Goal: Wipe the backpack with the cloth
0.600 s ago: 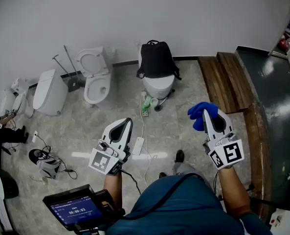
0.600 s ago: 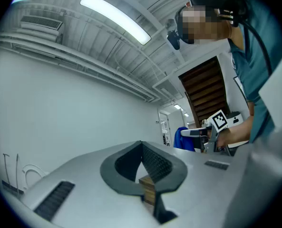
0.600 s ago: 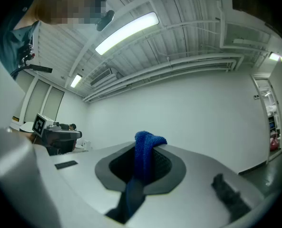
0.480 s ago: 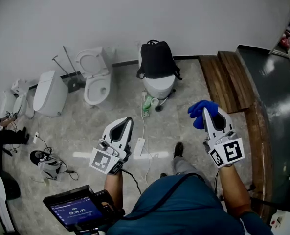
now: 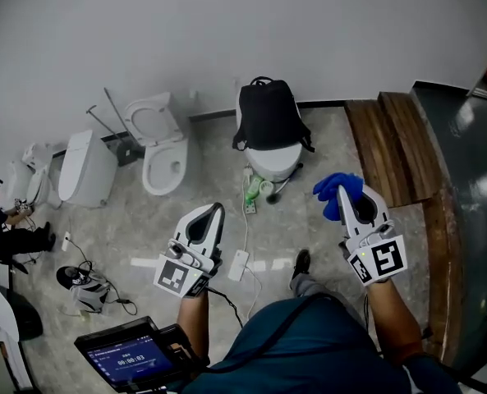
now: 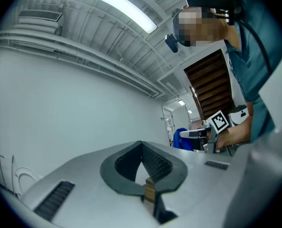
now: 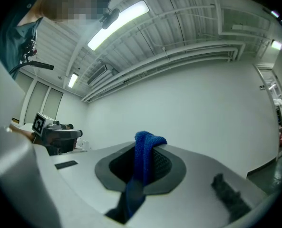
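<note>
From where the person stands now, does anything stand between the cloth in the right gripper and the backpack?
Nothing visible blocks the way through the air. The right gripper holds the blue cloth, and the backpack sits on a toilet ahead. Only low things lie on the floor between: a green bottle and a white cable.

Backpack [image 5: 269,115] covers toilet [image 5: 274,161] top; screen [image 5: 130,356] text too small.

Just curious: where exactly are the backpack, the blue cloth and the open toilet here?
backpack [image 5: 269,115]: head view, middle of its black front.
blue cloth [image 5: 327,189]: head view, bunched part sticking out left.
open toilet [image 5: 163,169]: head view, inside its bowl.
</note>
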A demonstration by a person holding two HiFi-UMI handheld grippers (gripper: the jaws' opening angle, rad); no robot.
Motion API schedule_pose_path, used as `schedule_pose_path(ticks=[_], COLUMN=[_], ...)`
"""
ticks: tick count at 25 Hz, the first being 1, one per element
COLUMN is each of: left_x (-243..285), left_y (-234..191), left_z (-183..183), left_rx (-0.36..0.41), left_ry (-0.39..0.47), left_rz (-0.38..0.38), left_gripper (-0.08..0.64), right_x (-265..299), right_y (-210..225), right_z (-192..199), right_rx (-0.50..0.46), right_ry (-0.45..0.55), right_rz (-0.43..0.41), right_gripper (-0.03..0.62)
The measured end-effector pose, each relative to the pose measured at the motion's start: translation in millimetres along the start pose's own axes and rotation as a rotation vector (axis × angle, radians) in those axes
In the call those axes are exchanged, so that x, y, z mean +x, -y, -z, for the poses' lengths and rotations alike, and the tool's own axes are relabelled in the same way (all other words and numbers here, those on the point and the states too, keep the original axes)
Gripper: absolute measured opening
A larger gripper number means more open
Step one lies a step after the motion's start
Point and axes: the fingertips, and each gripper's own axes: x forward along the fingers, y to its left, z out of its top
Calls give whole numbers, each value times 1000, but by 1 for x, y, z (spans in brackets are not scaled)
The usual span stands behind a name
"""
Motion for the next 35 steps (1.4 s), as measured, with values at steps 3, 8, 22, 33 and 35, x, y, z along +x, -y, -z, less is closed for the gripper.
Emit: schedule_pose_path(ticks=[3, 8, 22, 33, 35], left_x=[39, 100, 227, 314, 324], left_y=[-21, -47, -143, -284, -283], left_z=[18, 35, 78, 152, 149], left_rx=[-16, 4, 2, -35, -24], left_ry=[-8, -13, -31, -67, -73], left_rz=[-11, -20, -24, 40, 58], left_gripper=[3, 3, 3, 3, 3], right_x=[39, 98, 241, 388, 386], right_y=[29, 78, 156, 199, 208], right_z=[19, 36, 85, 172, 173], right_rx=[28, 35, 27, 54, 56], right_ry=[-28, -40, -81, -203, -213], right_rz=[-20, -50, -56, 23, 39], right_gripper=[28, 29, 28, 28, 28])
